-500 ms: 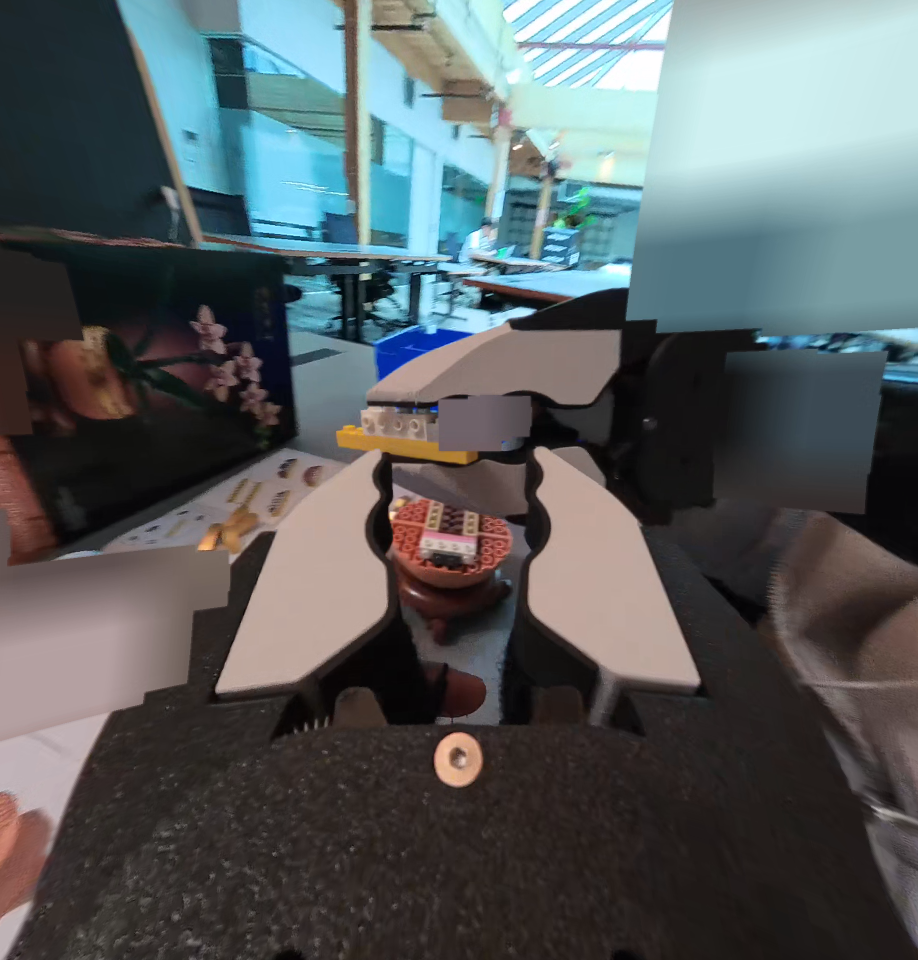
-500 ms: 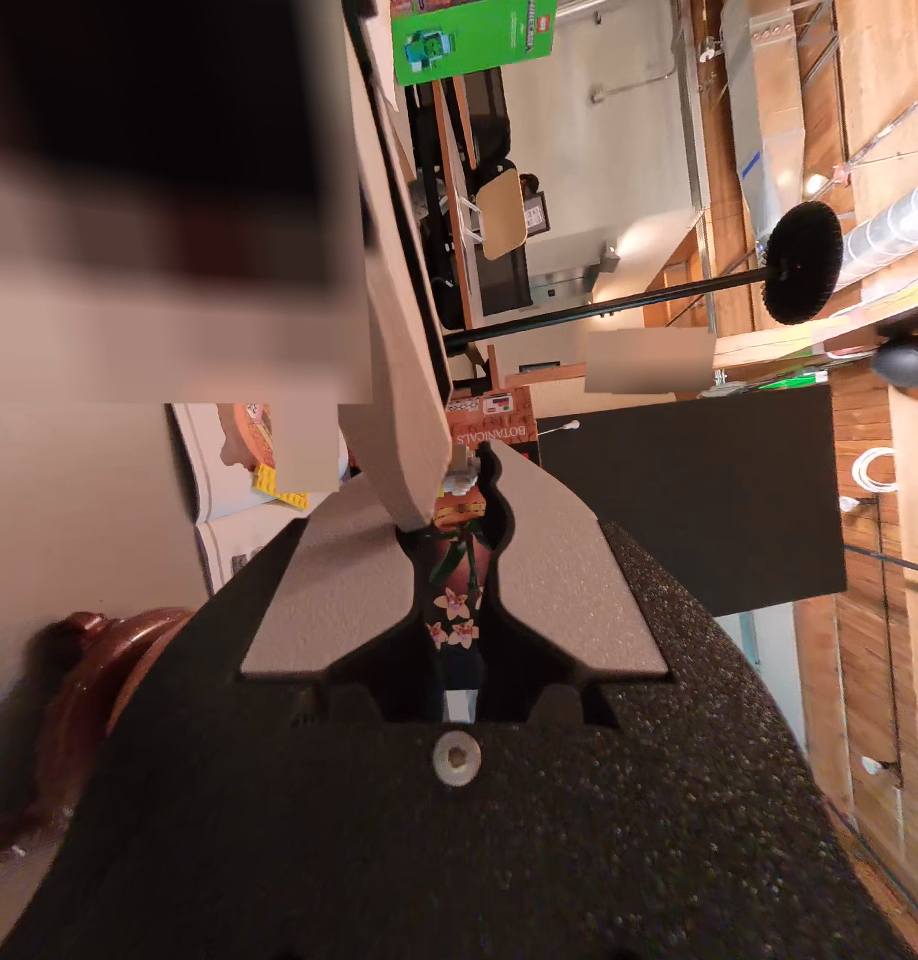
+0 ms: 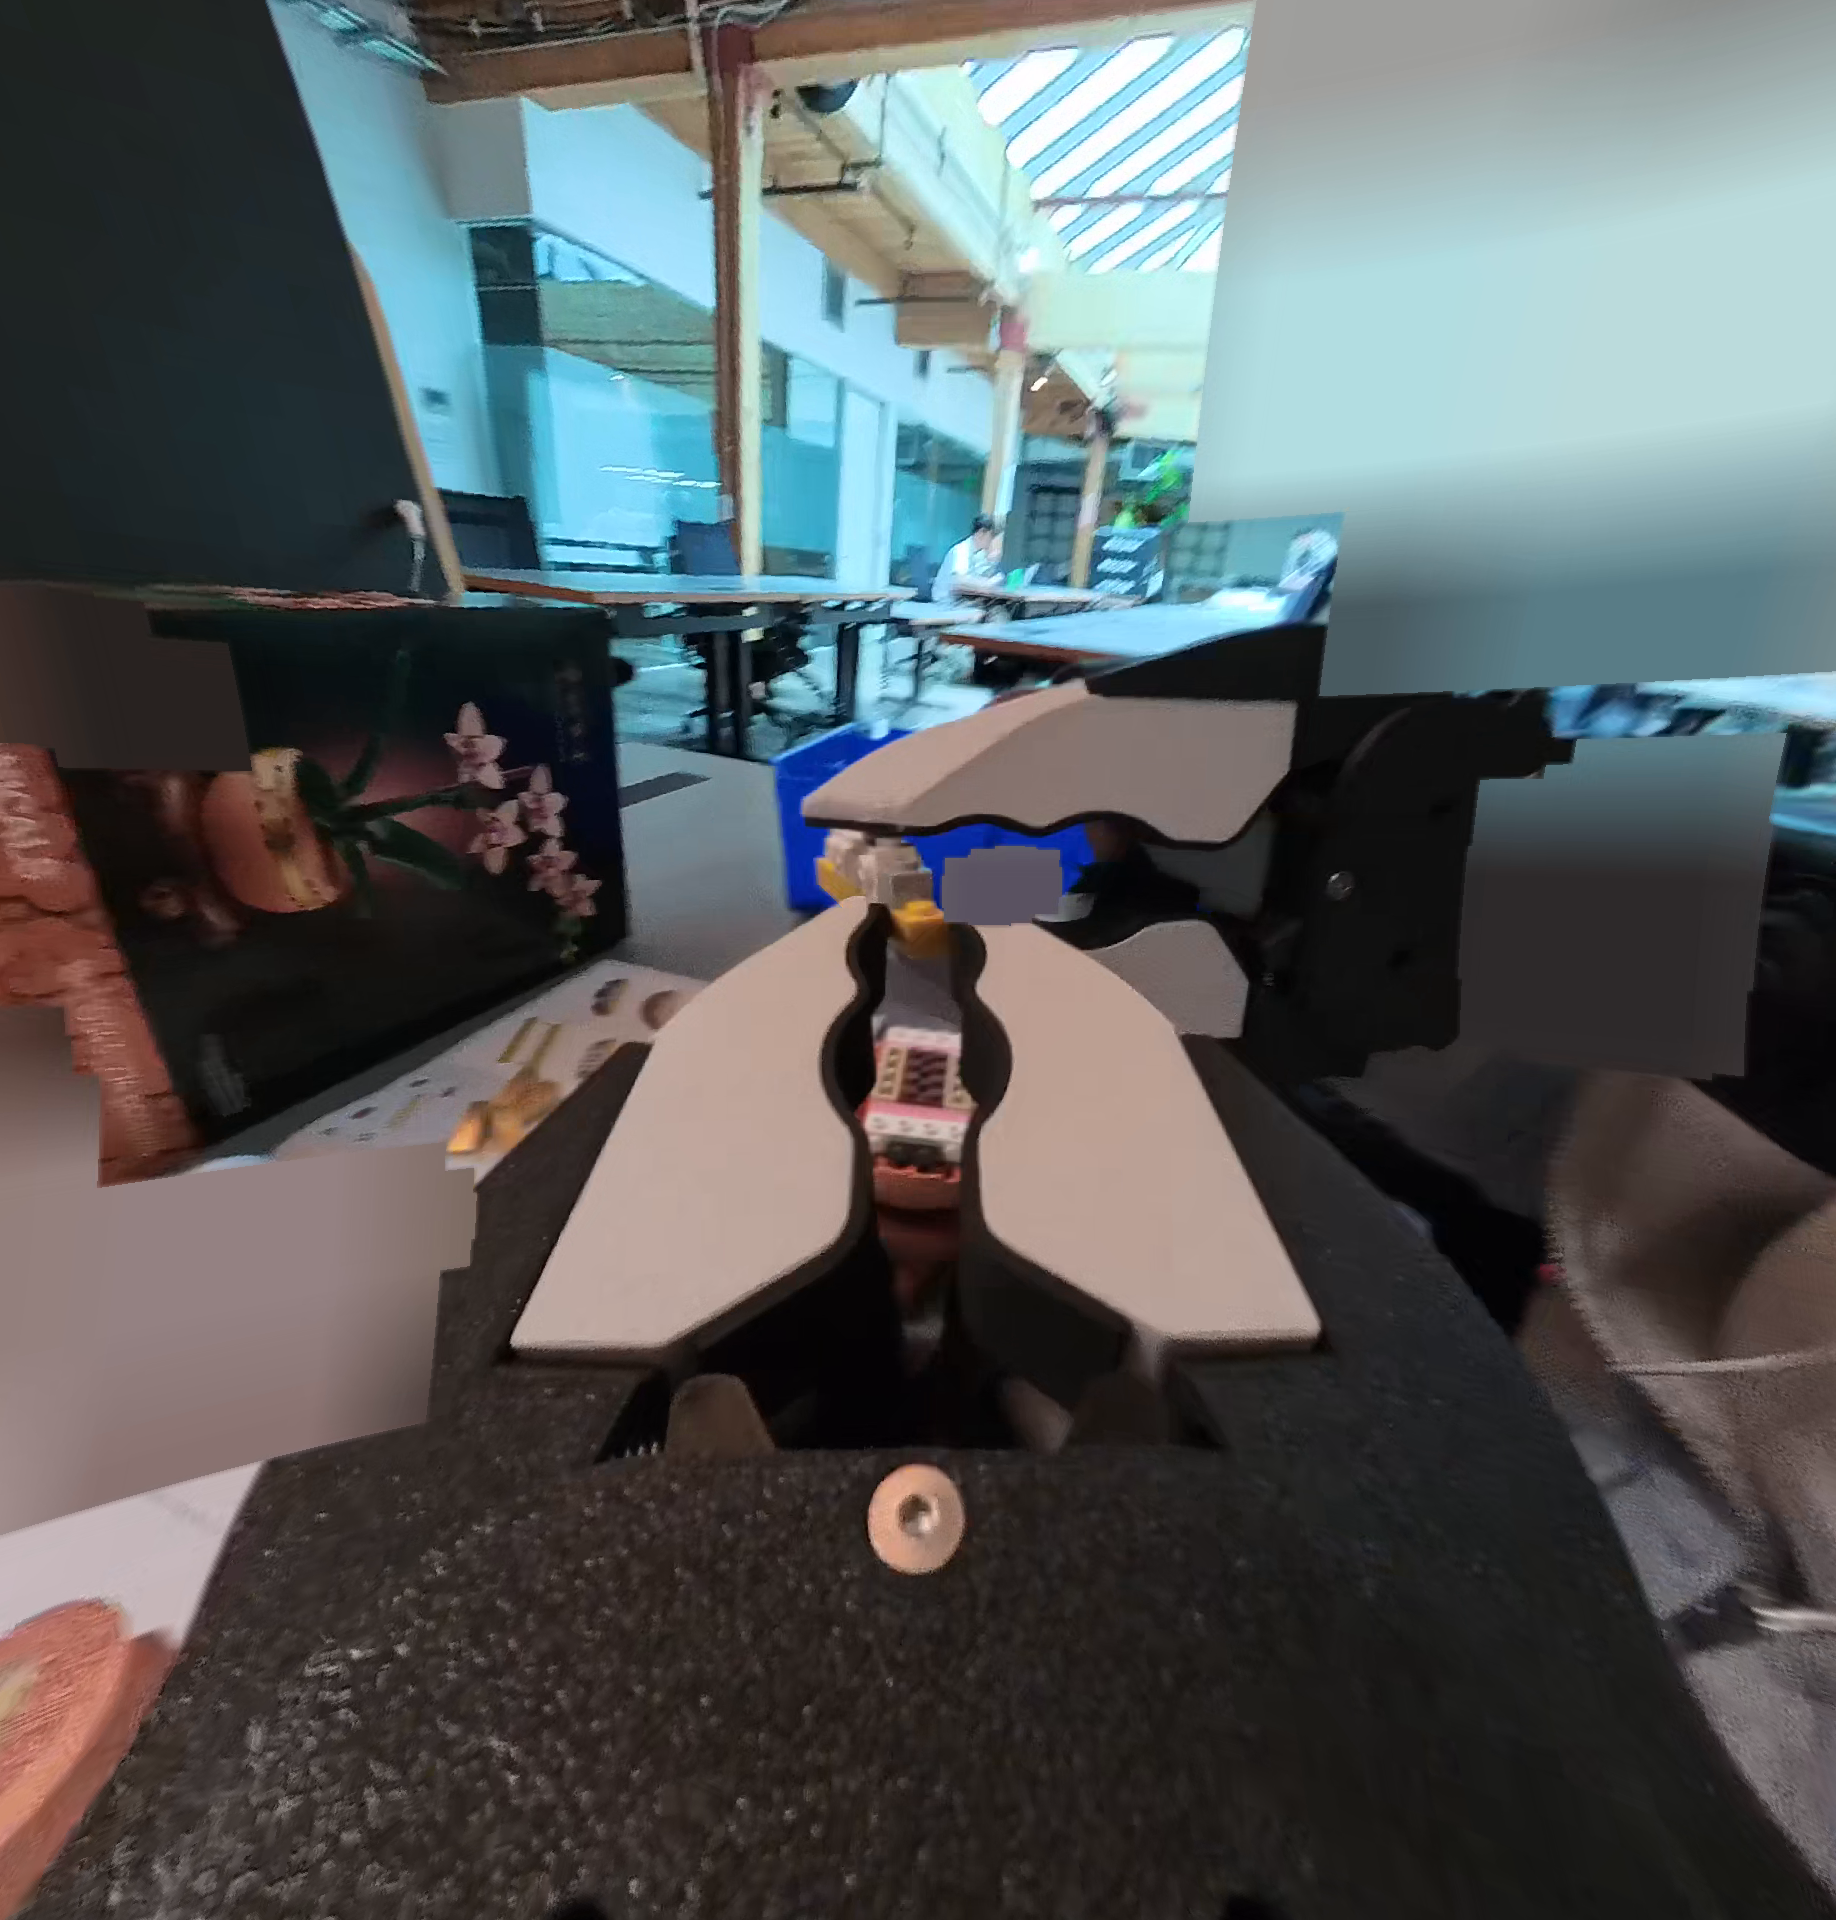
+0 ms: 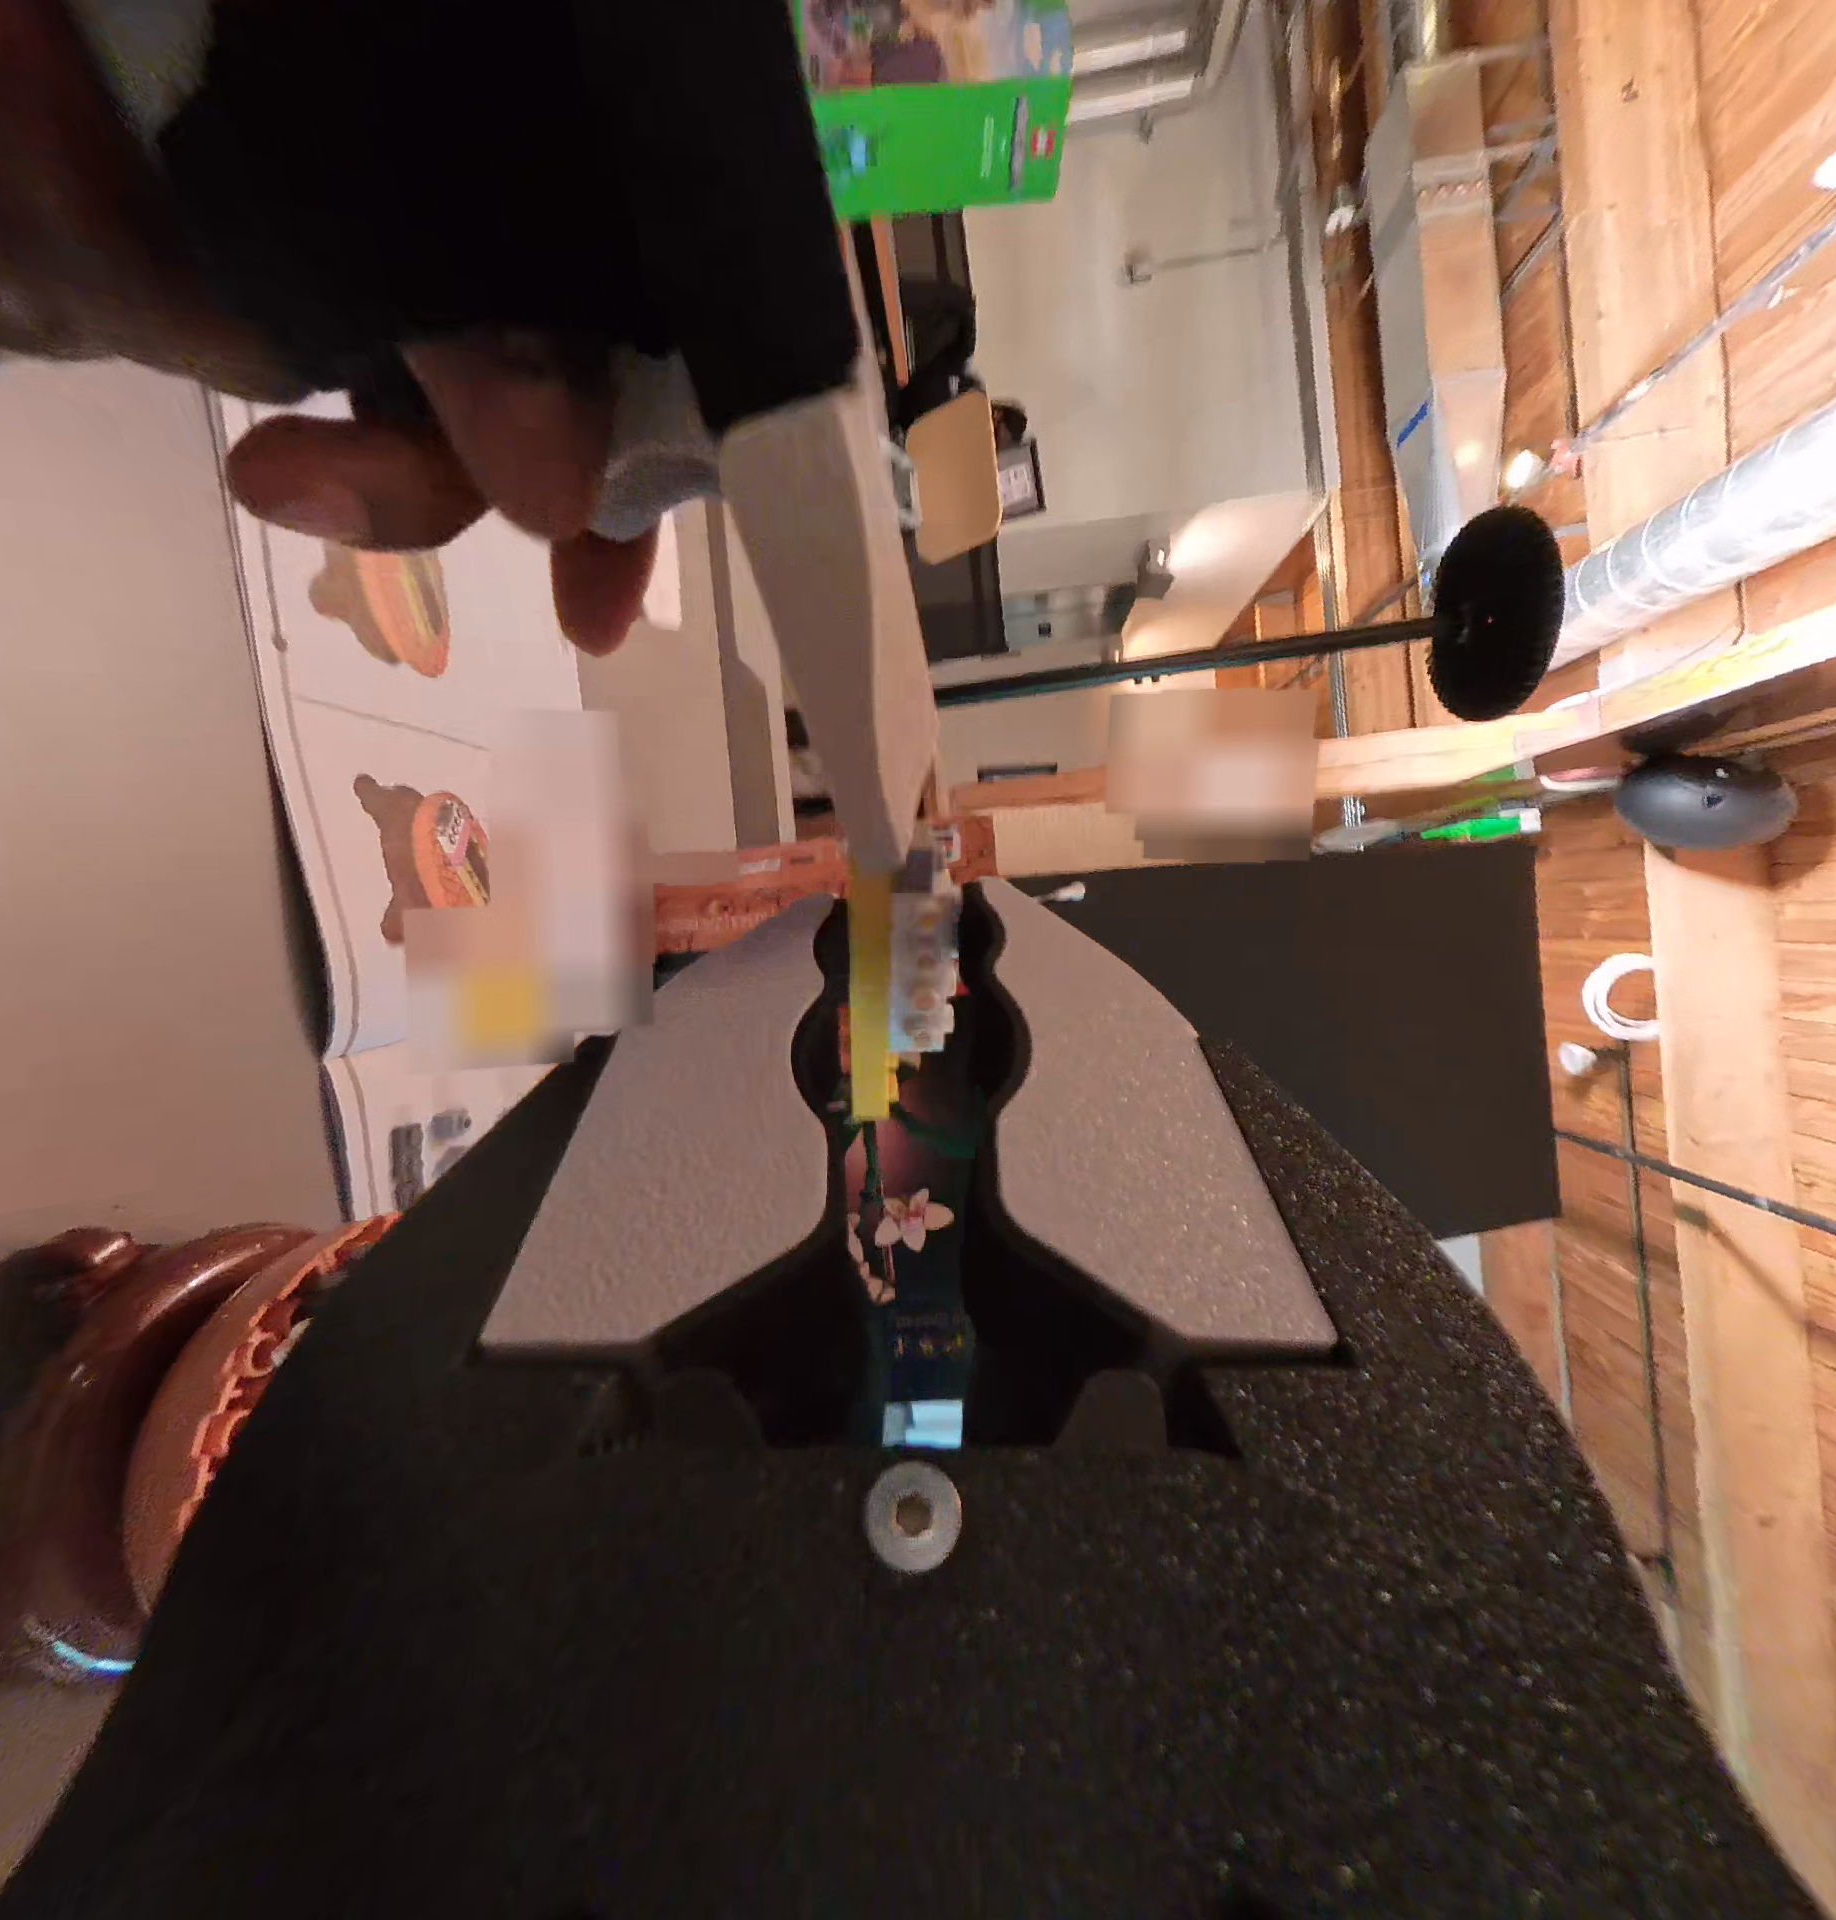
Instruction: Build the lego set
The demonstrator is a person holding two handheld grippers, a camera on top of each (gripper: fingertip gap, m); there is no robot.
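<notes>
the right gripper (image 4: 898, 935) clamps the yellow-and-white brick stack (image 4: 893, 987), long axis along its fingers, just above the pot model (image 3: 914, 1101); the left gripper (image 3: 914, 935) nearly closed, empty.

We see a blue bin (image 3: 841, 800) beyond the table (image 3: 706, 914). A green box (image 4: 945, 104) and a black round brush-like disc (image 4: 1496, 629) on a pole appear too.

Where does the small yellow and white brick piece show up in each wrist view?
Left wrist view: the yellow and white brick piece is just above centre, under the right claw's upper finger, beyond the left claw.
Right wrist view: at centre, edge-on between the right claw's own fingertips.
Shared landmark: the dark flower-picture box, seen through the finger gap.
</notes>
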